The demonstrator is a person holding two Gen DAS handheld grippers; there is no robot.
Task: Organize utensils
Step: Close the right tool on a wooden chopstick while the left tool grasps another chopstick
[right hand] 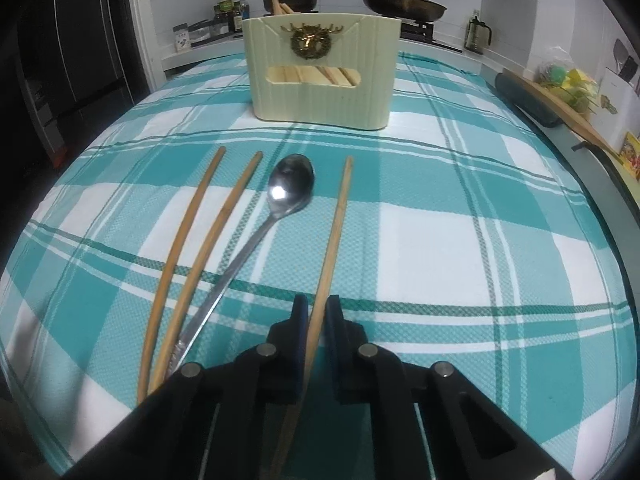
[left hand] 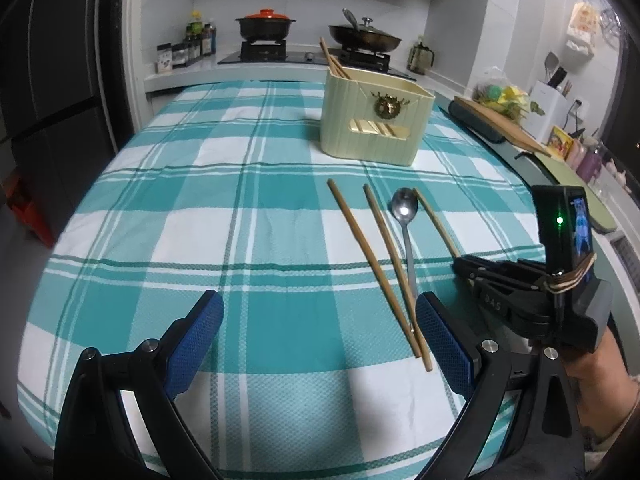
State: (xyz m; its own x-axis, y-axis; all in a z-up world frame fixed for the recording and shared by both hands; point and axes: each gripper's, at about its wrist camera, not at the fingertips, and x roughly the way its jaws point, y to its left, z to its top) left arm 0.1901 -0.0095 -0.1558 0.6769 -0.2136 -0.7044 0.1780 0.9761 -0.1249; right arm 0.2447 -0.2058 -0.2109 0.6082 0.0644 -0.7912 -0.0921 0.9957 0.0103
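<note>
In the right wrist view, the near end of the rightmost chopstick (right hand: pixel 338 216) is hidden between the fingers (right hand: pixel 298 332) at 6 o'clock, and the near ends of the spoon (right hand: pixel 256 236) and the two left chopsticks (right hand: pixel 188 256) run under the gripper body at 7 o'clock. In the left wrist view, the right gripper (left hand: pixel 460 266) covers that chopstick's near end at 3 o'clock. The holder's (right hand: pixel 320 76) interior is hidden; the bottle labels (left hand: pixel 196 38) at 11 o'clock are too small to read.

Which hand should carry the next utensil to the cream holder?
Right. The right claw is already shut on the rightmost chopstick, facing the holder. The left claw hangs open, holding nothing.
</note>
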